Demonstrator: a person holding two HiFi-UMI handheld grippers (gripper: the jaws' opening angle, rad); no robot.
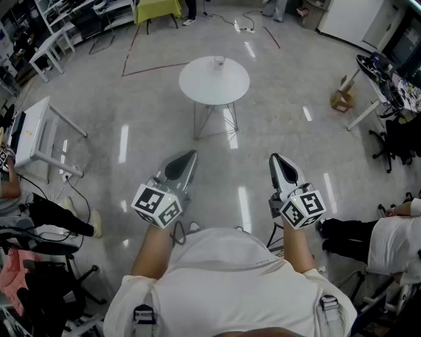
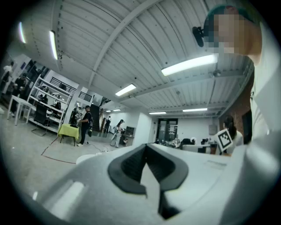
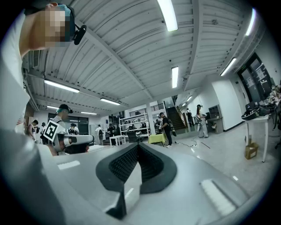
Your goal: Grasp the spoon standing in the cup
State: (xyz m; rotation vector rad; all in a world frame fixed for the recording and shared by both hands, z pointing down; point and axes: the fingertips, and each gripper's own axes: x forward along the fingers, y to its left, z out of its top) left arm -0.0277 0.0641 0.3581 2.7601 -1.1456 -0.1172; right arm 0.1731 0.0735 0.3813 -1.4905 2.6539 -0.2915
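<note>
Far ahead stands a round white table (image 1: 214, 82), and a small cup (image 1: 219, 61) sits near its far edge. The spoon in the cup is too small to make out. My left gripper (image 1: 189, 156) is held low in front of my body, well short of the table, with its jaws shut and nothing between them. To its right my right gripper (image 1: 275, 159) is at the same height, also shut and empty. Both gripper views look up at the ceiling past the closed left gripper (image 2: 146, 148) and the closed right gripper (image 3: 138, 148). Neither shows the cup.
A white desk (image 1: 31, 131) stands at the left and a yellow-covered table (image 1: 158, 8) at the back. A cardboard box (image 1: 341, 99) sits beside a desk at the right. Seated people flank me on both sides. Red tape lines and cables cross the floor.
</note>
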